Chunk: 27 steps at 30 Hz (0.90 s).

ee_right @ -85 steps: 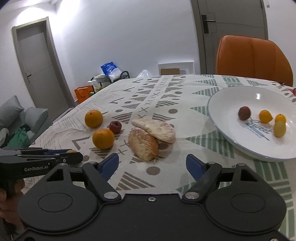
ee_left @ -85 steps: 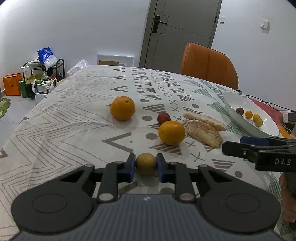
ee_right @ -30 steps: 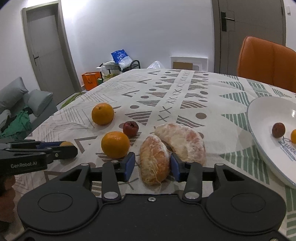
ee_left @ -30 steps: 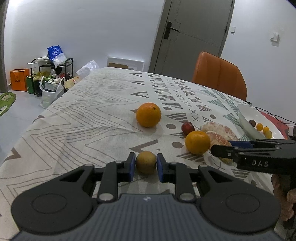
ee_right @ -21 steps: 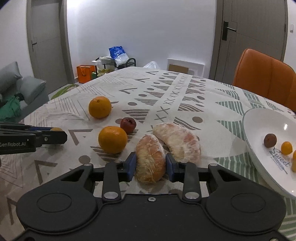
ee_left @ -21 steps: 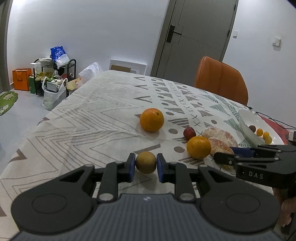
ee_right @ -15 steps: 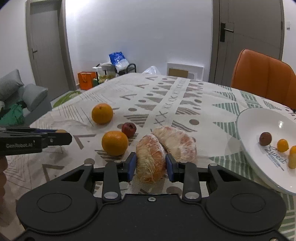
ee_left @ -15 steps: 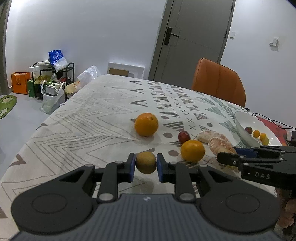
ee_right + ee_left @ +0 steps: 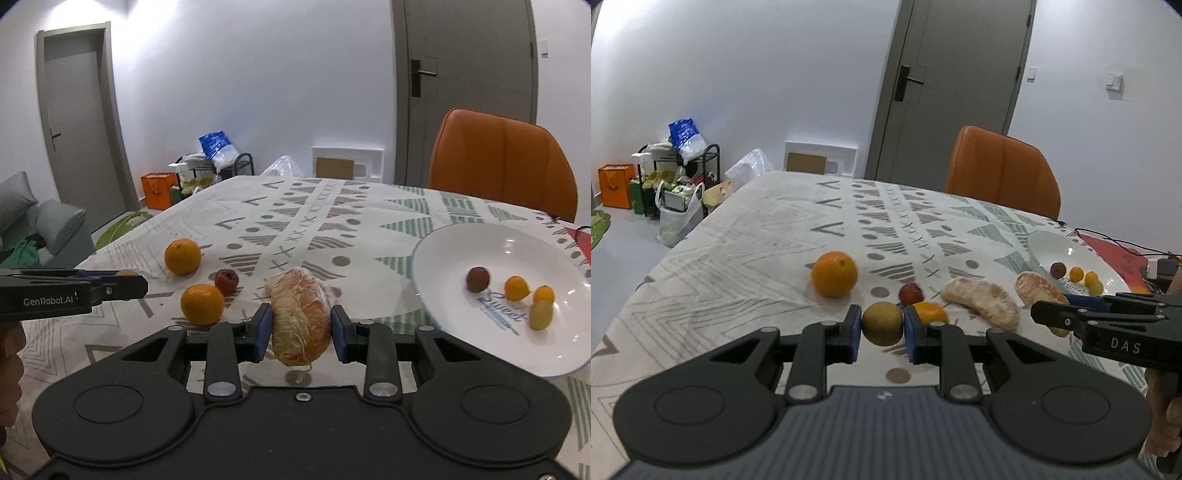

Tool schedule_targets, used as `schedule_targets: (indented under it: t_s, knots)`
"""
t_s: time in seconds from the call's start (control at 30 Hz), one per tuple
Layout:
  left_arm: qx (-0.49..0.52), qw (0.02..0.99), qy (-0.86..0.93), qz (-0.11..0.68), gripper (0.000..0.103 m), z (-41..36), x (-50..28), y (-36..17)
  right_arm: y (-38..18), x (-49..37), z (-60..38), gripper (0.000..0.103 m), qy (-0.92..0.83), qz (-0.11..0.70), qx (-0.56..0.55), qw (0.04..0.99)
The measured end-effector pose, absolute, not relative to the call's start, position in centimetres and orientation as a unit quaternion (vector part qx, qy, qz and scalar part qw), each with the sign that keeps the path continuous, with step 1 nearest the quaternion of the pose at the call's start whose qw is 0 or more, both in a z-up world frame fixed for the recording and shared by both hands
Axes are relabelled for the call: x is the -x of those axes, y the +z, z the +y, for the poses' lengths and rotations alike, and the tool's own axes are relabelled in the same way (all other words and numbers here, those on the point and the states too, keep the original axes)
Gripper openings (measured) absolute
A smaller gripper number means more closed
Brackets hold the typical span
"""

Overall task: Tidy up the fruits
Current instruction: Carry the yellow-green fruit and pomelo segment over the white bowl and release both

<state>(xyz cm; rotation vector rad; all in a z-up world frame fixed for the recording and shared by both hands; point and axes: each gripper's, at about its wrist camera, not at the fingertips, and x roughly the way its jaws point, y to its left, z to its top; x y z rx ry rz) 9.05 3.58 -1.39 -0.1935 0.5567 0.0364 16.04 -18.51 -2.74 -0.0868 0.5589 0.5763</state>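
- Gripping a small brown fruit (image 9: pixel 882 323), your left gripper (image 9: pixel 881 332) is pinching it between both blue pads above the tablecloth (image 9: pixel 746 266).
- Your right gripper (image 9: pixel 300 330) is squeezing a peeled citrus piece (image 9: pixel 301 319), lifted off the cloth.
- 2 oranges (image 9: pixel 182 256) and a red fruit (image 9: pixel 226 281) are lying near the white plate (image 9: pixel 461 243), which is holding 4 small fruits (image 9: pixel 516 288).

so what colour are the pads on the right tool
Blue pads, clearest in the right wrist view.
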Motion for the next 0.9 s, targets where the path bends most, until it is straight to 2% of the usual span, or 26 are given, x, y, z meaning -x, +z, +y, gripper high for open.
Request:
schedule_targets:
  t_s: [0.9]
  knots:
    - [0.057, 0.962, -0.043, 0.264, 0.023, -2.8, -12.4, 0.1, -1.9, -17.1, -26.3, 0.032, 0.210, 0.252, -0.001, 0.945]
